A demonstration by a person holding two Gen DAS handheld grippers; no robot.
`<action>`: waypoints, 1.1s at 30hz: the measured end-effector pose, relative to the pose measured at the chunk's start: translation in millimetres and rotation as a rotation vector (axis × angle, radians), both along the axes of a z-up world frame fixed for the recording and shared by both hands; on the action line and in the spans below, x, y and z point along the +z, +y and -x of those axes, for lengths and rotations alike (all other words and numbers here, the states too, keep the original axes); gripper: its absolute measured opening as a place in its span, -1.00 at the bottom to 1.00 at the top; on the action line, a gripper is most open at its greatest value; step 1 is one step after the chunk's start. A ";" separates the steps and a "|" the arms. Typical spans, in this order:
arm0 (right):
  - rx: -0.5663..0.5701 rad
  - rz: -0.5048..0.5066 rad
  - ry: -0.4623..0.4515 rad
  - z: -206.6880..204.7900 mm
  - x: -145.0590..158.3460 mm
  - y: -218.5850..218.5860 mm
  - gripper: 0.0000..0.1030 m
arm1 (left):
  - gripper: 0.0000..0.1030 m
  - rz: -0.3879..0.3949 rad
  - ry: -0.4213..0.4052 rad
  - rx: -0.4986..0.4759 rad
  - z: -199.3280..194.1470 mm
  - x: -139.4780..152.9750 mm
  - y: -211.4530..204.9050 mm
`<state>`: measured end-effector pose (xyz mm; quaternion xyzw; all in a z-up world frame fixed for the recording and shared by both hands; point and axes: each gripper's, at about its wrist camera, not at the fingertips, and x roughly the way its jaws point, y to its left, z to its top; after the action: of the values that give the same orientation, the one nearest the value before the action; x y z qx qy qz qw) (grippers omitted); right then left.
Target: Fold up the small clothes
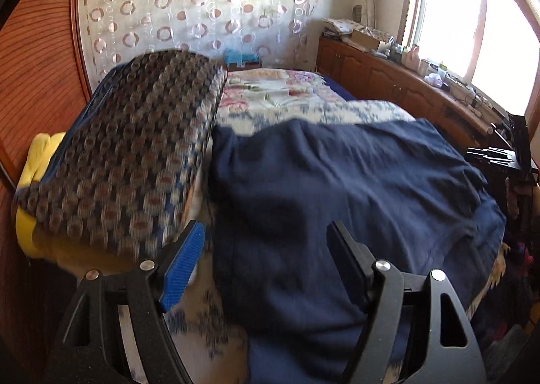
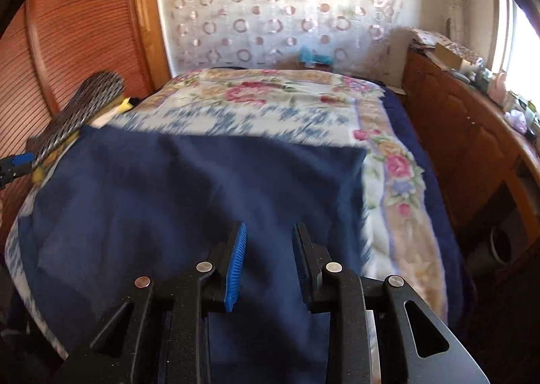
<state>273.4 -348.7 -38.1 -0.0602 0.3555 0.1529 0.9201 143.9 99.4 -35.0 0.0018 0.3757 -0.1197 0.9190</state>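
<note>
- One navy garment lies spread flat on the floral blanket, directly beneath and ahead of both tongs.
- Left gripper: jaws wide apart, empty, above the cloth.
- Right gripper: jaws parted, nothing between.
- One patterned cushion stands at the garment's left edge; wooden cabinet on the right.

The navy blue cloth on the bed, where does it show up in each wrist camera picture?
Left wrist: the navy blue cloth fills the centre and right, beyond the open left gripper.
Right wrist: it fills the centre and left, under the open right gripper.
Shared landmark: the floral blanket behind it.
</note>
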 end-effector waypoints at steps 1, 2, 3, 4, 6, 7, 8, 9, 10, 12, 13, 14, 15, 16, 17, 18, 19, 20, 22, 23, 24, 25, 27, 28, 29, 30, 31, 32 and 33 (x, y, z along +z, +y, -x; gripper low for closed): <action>0.007 0.009 -0.004 7.9 -5.6 1.6 -0.40 | 0.47 -0.006 0.011 0.003 10.4 -5.6 1.9; 0.014 0.012 -0.006 14.8 -9.8 0.4 -0.39 | 0.47 -0.009 0.017 0.005 19.6 -10.0 3.6; 0.020 0.008 -0.003 19.8 -15.5 -1.4 -0.34 | 0.47 -0.006 0.023 0.006 30.8 -15.1 6.2; 0.021 0.006 0.002 17.9 -19.1 -3.6 -0.31 | 0.47 0.000 0.032 0.007 39.8 -19.9 9.4; 0.008 0.021 0.000 24.2 -27.3 -7.1 -0.29 | 0.47 0.019 0.054 0.012 57.2 -27.7 15.9; 0.003 0.024 -0.002 25.2 -30.2 -10.1 -0.25 | 0.47 0.030 0.062 0.017 66.4 -30.6 19.1; -0.001 0.023 -0.002 28.1 -32.2 -13.4 -0.22 | 0.47 0.041 0.065 0.021 72.6 -32.4 22.0; -0.006 0.019 0.000 27.9 -33.6 -16.1 -0.16 | 0.47 0.054 0.067 0.020 79.1 -34.5 24.2; -0.013 0.015 0.005 25.9 -35.4 -17.3 -0.14 | 0.47 0.065 0.069 0.018 85.1 -36.3 25.5; -0.019 0.011 0.016 20.3 -38.9 -14.7 -0.14 | 0.37 0.072 0.075 0.005 93.0 -41.0 25.0; -0.022 0.011 0.014 18.7 -37.7 -14.8 -0.13 | 0.31 0.069 0.079 0.000 94.7 -43.4 23.7; -0.025 0.013 0.010 15.8 -37.0 -13.1 -0.12 | 0.19 0.065 0.084 -0.004 95.1 -45.3 22.0; -0.025 0.016 0.010 10.8 -37.4 -11.9 -0.11 | 0.03 0.066 0.088 -0.008 93.9 -46.9 20.7; -0.026 0.019 0.012 10.5 -38.3 -12.0 -0.11 | -0.05 0.071 0.093 -0.018 92.5 -48.9 19.3; -0.027 0.021 0.012 8.5 -39.0 -11.7 -0.11 | -0.11 0.069 0.098 -0.024 90.2 -50.7 16.9; -0.031 0.017 0.009 6.7 -40.3 -5.4 -0.11 | -0.15 0.061 0.098 -0.023 88.9 -52.3 15.9; -0.035 0.015 0.009 6.5 -43.3 -3.2 -0.11 | -0.21 0.049 0.101 -0.019 86.3 -53.5 13.6; -0.037 0.014 0.007 5.8 -43.3 -3.4 -0.10 | -0.36 0.036 0.098 -0.017 84.5 -53.8 11.6; -0.035 0.017 0.004 11.1 -44.6 -2.0 -0.10 | -0.76 0.031 0.099 -0.032 82.6 -52.9 6.6; -0.037 0.015 0.003 10.3 -45.2 -0.8 -0.10 | -0.88 0.033 0.093 -0.044 84.6 -49.5 4.1; -0.038 0.015 0.003 11.7 -46.3 1.1 -0.10 | -0.90 0.036 0.081 -0.055 88.1 -44.1 2.1; -0.039 0.013 0.003 15.0 -47.1 1.8 -0.10 | -0.90 0.038 0.072 -0.060 90.9 -39.3 2.1; -0.043 0.009 0.001 18.1 -48.6 2.2 -0.10 | -0.91 0.045 0.055 -0.071 101.3 -22.6 2.5; -0.046 0.006 0.001 18.3 -48.7 1.9 -0.10 | -0.92 0.051 0.046 -0.075 107.4 -12.5 5.0; -0.047 0.004 0.001 19.6 -49.1 1.4 -0.10 | -0.92 0.054 0.037 -0.070 113.1 -2.8 8.4; -0.045 0.004 0.001 19.6 -49.7 0.9 -0.10 | -0.92 0.057 0.031 -0.059 116.1 4.3 11.7; -0.046 0.005 0.001 19.7 -49.8 1.4 -0.10 | -0.92 0.063 0.026 -0.044 119.3 12.3 17.3; -0.046 0.005 0.000 19.5 -49.8 1.5 -0.10 | -0.92 0.069 0.020 -0.031 123.4 19.3 23.4; -0.046 0.007 0.000 19.4 -49.7 1.5 -0.10 | -0.92 0.062 0.016 -0.016 125.2 23.4 26.9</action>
<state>254.0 -347.2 -87.8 -0.0550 0.3573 0.1303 0.9232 18.7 126.2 -11.6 -0.0248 0.3793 -0.1385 0.9145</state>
